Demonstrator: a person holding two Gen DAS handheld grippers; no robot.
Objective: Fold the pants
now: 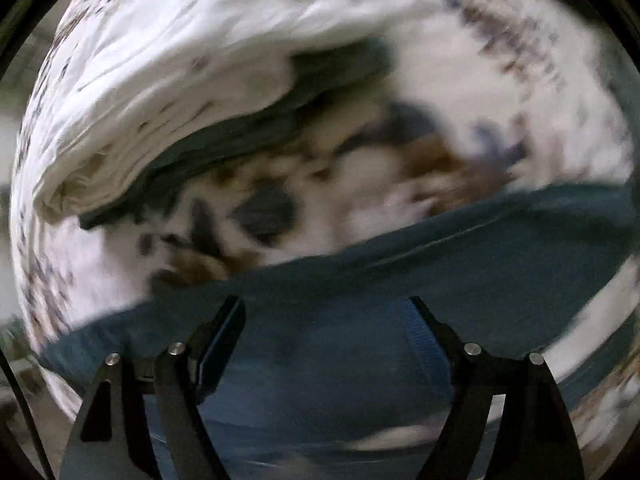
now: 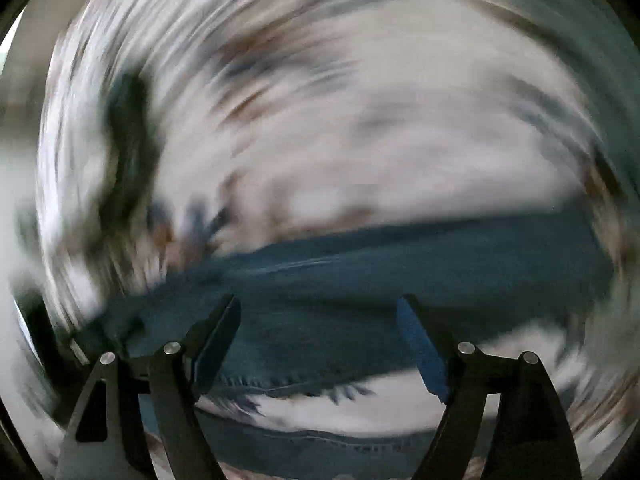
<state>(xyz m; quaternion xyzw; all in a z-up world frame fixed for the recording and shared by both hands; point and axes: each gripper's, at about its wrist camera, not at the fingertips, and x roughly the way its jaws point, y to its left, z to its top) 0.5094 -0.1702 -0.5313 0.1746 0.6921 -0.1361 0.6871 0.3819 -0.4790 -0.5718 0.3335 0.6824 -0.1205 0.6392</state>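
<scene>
Both fingers, left and right, gape empty over the pants' edge.

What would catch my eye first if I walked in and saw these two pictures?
Probably the dark teal pants, spread as a broad band across the lower half of both views on a white patterned cover. Next, the black tongs: the left tongs and the right tongs both stand open over the pants. In the left view, a crumpled white cloth bulges at upper left.
</scene>
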